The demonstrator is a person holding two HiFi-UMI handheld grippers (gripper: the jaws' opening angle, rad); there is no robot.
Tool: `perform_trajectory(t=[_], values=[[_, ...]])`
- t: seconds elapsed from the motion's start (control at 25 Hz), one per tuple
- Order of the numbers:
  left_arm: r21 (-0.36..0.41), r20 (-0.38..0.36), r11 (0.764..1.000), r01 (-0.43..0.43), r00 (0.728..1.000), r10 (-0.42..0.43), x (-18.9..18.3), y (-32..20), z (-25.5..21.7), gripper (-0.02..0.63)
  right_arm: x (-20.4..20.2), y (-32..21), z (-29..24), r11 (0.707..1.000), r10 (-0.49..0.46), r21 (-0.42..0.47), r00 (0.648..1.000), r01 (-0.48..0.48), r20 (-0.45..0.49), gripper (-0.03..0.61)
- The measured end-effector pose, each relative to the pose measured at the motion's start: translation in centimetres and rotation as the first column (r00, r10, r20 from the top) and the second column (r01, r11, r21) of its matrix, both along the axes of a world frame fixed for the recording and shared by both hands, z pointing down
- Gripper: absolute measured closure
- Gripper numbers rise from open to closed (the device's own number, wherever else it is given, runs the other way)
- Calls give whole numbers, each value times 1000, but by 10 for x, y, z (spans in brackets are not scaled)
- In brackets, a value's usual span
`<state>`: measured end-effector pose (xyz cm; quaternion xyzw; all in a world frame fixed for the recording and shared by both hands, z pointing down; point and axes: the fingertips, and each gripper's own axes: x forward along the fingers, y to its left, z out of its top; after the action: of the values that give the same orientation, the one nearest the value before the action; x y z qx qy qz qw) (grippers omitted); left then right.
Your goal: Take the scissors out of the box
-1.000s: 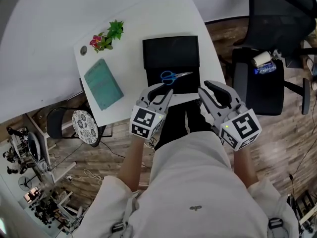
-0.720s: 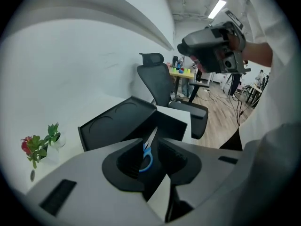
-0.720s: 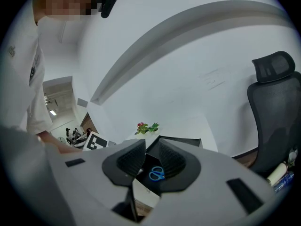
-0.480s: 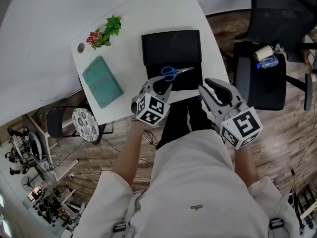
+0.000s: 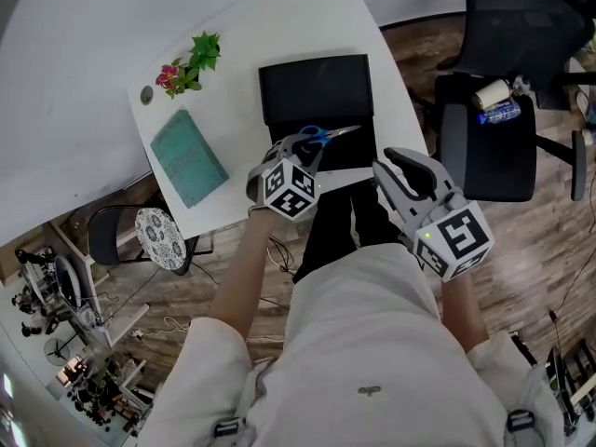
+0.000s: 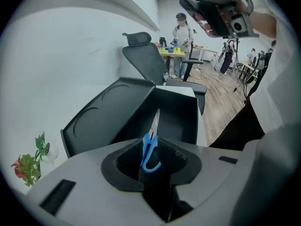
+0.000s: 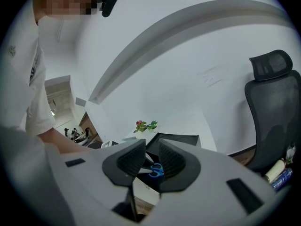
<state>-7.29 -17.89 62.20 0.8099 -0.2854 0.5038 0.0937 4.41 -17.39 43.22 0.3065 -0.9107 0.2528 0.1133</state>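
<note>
The scissors (image 5: 321, 136), blue-handled with steel blades, lie in the open black box (image 5: 358, 155), whose lid (image 5: 315, 89) lies flat behind it. My left gripper (image 5: 298, 147) points steeply down over the box's near end, just above the blue handles. Its jaws are opening. In the left gripper view the scissors (image 6: 150, 149) show in the gap of the left gripper (image 6: 153, 158), and the pads stand clear of them. My right gripper (image 5: 389, 164) hangs off the table's near edge, right of the box, with nothing in it. Its jaws stand a little apart in the right gripper view (image 7: 151, 161).
The white table (image 5: 279, 26) also holds a teal book (image 5: 189, 158), a flower sprig (image 5: 186, 68) and a small round disc (image 5: 146, 94). A black office chair (image 5: 503, 91) with a bottle (image 5: 498, 112) stands to the right. A patterned round seat (image 5: 160, 236) sits at the table's left.
My left gripper has dropped, rolled and moved forward from the table's near edge to just over the scissors' handles in the box. The right gripper has stayed put.
</note>
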Motion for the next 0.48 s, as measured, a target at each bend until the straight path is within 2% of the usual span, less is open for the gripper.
perform_trajectory(t=[0.48], values=[[-86, 86, 996, -30, 996, 38, -8, -5, 28, 509, 14, -5, 3, 1000, 24, -14, 1000, -24, -7, 485]])
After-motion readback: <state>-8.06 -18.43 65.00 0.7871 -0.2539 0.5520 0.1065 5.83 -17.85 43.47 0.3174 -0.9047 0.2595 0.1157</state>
